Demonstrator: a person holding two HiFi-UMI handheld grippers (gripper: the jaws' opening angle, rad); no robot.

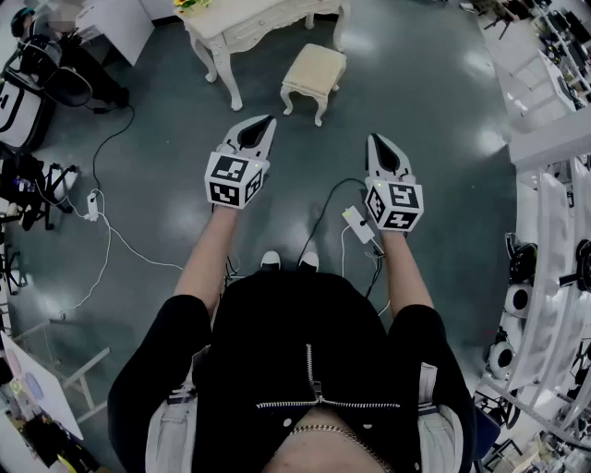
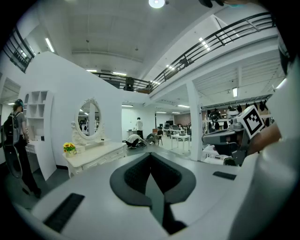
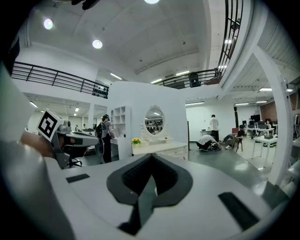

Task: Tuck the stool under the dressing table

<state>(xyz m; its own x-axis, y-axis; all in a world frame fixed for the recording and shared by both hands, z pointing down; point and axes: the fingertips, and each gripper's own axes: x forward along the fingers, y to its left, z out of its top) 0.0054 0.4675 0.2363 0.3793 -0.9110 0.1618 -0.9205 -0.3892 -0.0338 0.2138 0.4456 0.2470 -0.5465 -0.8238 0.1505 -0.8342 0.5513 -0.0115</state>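
**Both tongs clenched and empty, one stool standing out from the table**

One cream padded stool (image 1: 314, 78) is standing upright on the grey floor (image 1: 443, 111). It is sitting just beside the front of the one white dressing table (image 1: 247, 28), out in the open and not under the top. It is lying ahead of both grippers and well apart from them.

The person is holding two grippers out at about the same level. The left gripper (image 1: 268, 122) is keeping its jaws pressed together with nothing between them, as its own view (image 2: 150, 155) is showing. The right gripper (image 1: 374, 139) is likewise clenched on nothing (image 3: 151, 155). Each is carrying one marker cube (image 1: 235, 179) with black-and-white square patterns; no letters are showing on them.

On the table, one oval mirror (image 3: 153, 120) and one bunch of yellow flowers (image 3: 136, 141) are standing. In the gripper views, each gripper's own grey body is covering the floor in front of the table.

Two white shoes (image 1: 270, 261) are showing below the arms. Two white power blocks are lying on the floor, one (image 1: 355, 224) under the right wrist and one (image 1: 92, 205) off to the left, each with a trailing cable. Past the table, one person with a backpack (image 3: 105, 133) is standing by white shelves (image 3: 119, 117), another (image 3: 213, 124) is standing farther off, and a third (image 3: 206, 141) is crouching on the floor.
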